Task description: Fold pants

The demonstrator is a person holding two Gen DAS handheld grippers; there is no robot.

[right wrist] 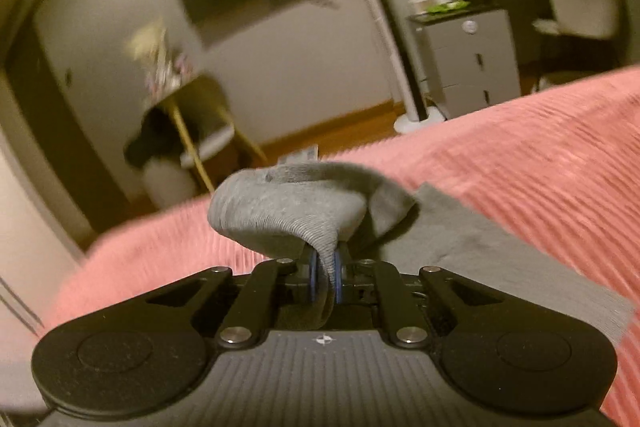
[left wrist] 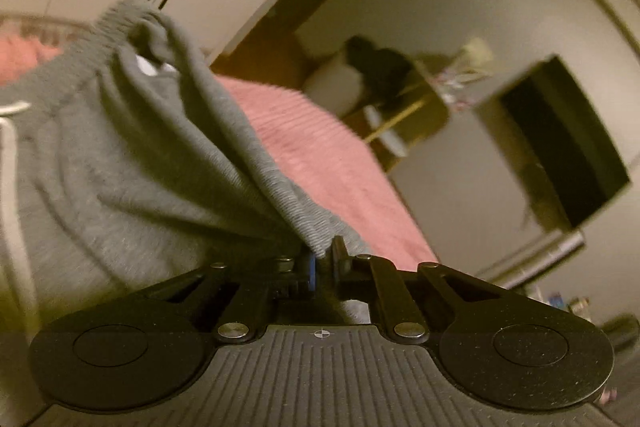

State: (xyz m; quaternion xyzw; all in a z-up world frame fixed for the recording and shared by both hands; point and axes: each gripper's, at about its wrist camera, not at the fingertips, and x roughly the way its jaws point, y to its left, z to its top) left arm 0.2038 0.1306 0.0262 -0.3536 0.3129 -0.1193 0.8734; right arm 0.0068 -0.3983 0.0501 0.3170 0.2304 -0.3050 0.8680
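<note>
Left wrist view shows your left tool (left wrist: 320, 259) clamped on an edge of the grey pants (left wrist: 120, 155), with the ribbed waistband and a white drawstring bunched up beyond it. Right wrist view shows your right tool (right wrist: 326, 275) clamped on another fold of the pants (right wrist: 288, 207), which curls over above its tips. The pants lie partly on the pink bed (right wrist: 520, 155), with a flat grey panel spread beside your right tool.

You appear to be at the lift: both edges pinched and raised off the bed, the fold itself not yet laid. Next, judge where the far half lies on the bed, carry both pinched edges over it together, keep the cloth taut between the tools, then lower.

Count: one pair of pants, two tools, one bed.
</note>
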